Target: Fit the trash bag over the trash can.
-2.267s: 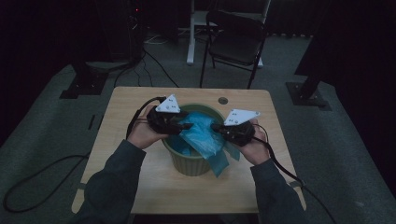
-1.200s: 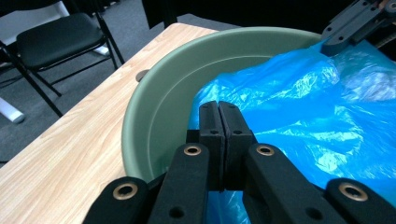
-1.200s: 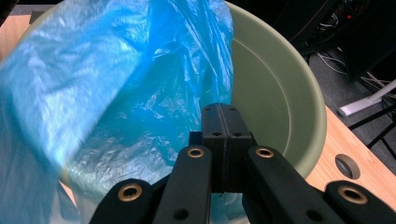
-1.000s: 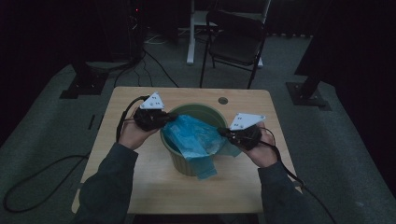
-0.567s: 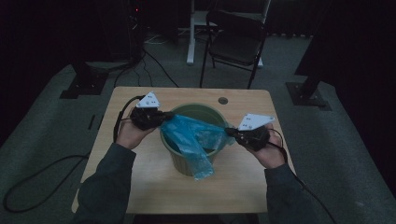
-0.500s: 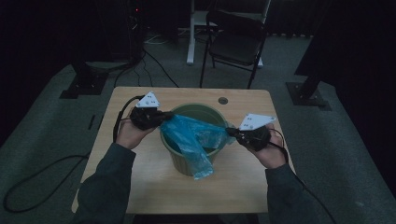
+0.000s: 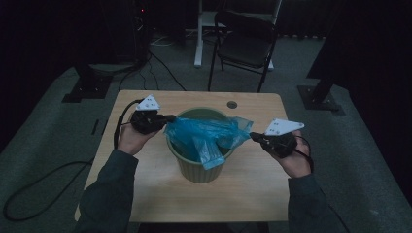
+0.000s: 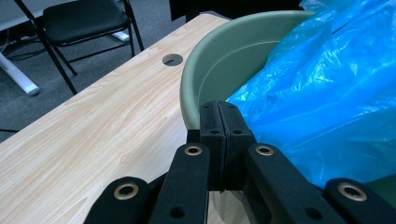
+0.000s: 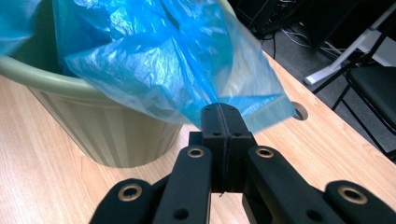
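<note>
My left gripper (image 7: 167, 118) is clenched on the bag (image 7: 206, 133) edge at the left rim of the bin (image 7: 199, 167); in the left gripper view its pads meet flush with the blue film (image 8: 327, 102) caught just beside them. My right gripper (image 7: 253, 136) is likewise clamped on the opposite edge, held out to the right of the bin and clear of its rim; the right gripper view shows the film (image 9: 187, 65) running straight into the closed pads. The bag spans the bin mouth between the two grips, partly bunched, with a loose flap hanging down the near wall of the bin. The bin stands upright at the middle of the tabletop (image 7: 145, 194).

Assessment: the step in hand is spreading the bag mouth open over the bin. To do it well I would keep both grips firm and draw the edges apart evenly and level, each side just outside the rim. The film looks thin, so a jerk risks tearing or slipping. Uneven pull could tip or drag the light bin. The hanging flap needs gathering before the mouth is folded over the rim.
</note>
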Demonstrator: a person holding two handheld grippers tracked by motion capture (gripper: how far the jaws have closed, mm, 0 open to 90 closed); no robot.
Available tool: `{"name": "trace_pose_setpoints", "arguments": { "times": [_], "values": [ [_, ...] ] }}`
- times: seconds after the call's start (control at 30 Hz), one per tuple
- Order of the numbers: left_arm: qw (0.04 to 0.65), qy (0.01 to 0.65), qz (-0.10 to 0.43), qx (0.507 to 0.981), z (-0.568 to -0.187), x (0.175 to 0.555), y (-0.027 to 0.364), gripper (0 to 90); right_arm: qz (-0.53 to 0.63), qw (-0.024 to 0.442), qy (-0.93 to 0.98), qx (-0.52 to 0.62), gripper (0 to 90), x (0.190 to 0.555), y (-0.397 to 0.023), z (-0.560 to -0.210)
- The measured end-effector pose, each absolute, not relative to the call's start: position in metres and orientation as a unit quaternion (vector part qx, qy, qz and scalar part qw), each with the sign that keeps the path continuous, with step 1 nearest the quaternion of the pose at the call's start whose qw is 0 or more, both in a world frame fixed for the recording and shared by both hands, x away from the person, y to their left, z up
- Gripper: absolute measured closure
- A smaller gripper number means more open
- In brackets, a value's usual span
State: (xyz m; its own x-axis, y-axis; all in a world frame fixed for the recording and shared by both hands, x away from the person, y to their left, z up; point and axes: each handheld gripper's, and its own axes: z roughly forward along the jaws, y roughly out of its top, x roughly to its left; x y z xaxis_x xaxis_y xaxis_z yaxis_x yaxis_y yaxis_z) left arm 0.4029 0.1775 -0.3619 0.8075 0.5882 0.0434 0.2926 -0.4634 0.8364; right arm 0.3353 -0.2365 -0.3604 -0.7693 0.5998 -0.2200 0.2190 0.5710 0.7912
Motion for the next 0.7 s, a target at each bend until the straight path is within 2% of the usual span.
{"name": "trace_pose_setpoints", "arguments": {
  "times": [0.7],
  "values": [
    [0.448,0.301,0.173,0.824,-0.369,0.406,0.201,89.7,0.394,0.244,0.849,0.256,90.0,0.336,-0.249,-0.362]
  ]
}}
